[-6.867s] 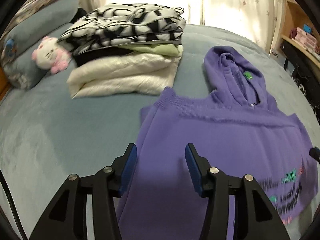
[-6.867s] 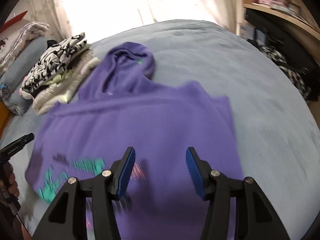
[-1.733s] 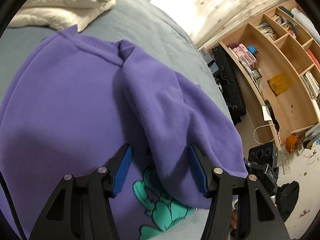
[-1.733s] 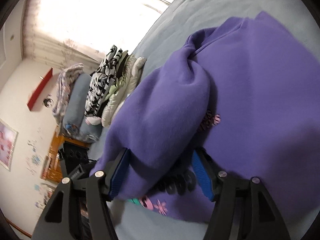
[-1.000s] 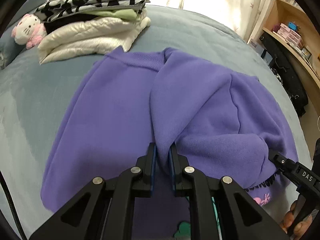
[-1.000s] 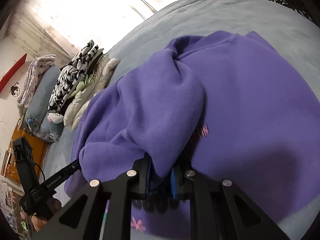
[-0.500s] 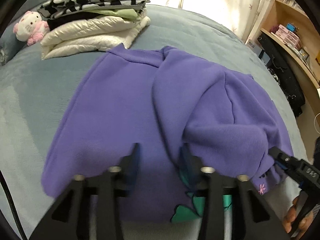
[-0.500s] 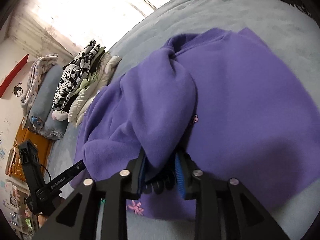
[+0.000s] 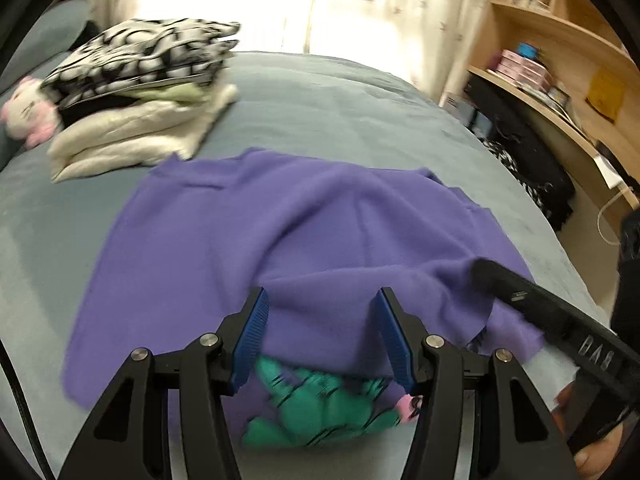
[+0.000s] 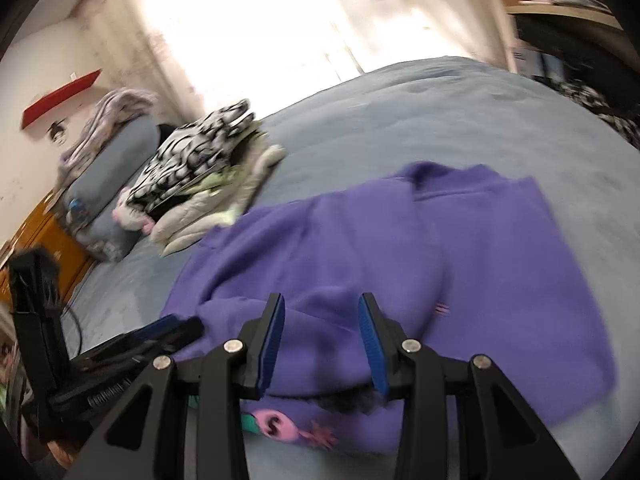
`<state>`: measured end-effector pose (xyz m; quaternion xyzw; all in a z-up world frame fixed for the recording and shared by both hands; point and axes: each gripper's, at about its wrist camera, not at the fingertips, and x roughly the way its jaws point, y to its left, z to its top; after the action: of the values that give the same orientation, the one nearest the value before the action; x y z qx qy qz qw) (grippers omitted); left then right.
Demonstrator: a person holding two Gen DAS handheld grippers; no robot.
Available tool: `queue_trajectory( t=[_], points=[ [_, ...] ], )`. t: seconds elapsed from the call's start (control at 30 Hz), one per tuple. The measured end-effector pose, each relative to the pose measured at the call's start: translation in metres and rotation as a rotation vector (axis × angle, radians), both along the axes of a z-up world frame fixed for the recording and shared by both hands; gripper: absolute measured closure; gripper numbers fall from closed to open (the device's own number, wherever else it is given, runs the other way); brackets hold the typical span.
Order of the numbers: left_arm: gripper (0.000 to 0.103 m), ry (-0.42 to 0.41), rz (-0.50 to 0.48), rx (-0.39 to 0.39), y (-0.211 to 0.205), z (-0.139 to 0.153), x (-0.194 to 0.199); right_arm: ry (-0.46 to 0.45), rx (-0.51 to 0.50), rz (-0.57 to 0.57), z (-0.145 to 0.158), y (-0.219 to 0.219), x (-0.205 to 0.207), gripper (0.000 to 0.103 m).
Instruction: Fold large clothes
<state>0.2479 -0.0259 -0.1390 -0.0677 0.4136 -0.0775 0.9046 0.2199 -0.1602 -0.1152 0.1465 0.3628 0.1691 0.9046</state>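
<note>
**Purple hoodie folded on the bed, both grippers let go**

On the far left of the grey-blue bed (image 9: 328, 112), a pink-and-white plush toy (image 9: 24, 116) lies against a stack of folded clothes (image 9: 140, 88) (black-and-white print on top, cream quilted pieces below). Just right of the stack, the purple hoodie (image 9: 248, 232) lies near the middle of the bed, its upper part doubled over toward the near edge so that a teal print shows beneath the fold. The left gripper (image 9: 320, 336) hovers above that near fold; its jaws have just been opening and stand apart, the blue pads clear of the cloth, nothing held. Further right, the right gripper (image 10: 320, 340) has likewise just been opening and stands narrower, pads off the fabric, over the same folded edge. At the far right, wooden shelves (image 9: 560, 52) line the wall beside a pale curtain (image 9: 380, 8).
</note>
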Motion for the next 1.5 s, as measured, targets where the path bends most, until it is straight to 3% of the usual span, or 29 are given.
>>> queue_trajectory(
  t=[0.17,0.23,0.3,0.4,0.77,1.07,1.5],
  points=[
    [0.051,0.039,0.027,0.075,-0.006,-0.02,0.024,0.017,-0.12,0.026,-0.022,0.018,0.022,0.067],
    [0.047,0.077,0.031,0.113,-0.005,-0.031,0.029,0.048,-0.145,0.02,-0.033,0.015,0.028,0.072],
    [0.041,0.101,0.029,0.139,-0.004,-0.041,0.032,0.067,-0.178,-0.006,-0.041,0.009,0.03,0.094],
    [0.041,0.095,0.029,0.116,-0.001,-0.043,0.032,0.108,-0.098,-0.022,-0.051,-0.007,0.035,0.103],
    [0.041,0.062,0.033,0.095,0.001,-0.046,0.026,0.132,-0.046,-0.026,-0.056,-0.013,0.036,0.103],
    [0.039,0.115,0.058,-0.002,0.008,-0.027,0.023,0.193,-0.013,-0.038,-0.038,-0.009,0.033,0.097],
    [0.039,0.135,0.084,-0.003,0.019,0.014,-0.031,0.148,-0.006,-0.014,-0.002,0.003,-0.027,0.094]
  ],
)
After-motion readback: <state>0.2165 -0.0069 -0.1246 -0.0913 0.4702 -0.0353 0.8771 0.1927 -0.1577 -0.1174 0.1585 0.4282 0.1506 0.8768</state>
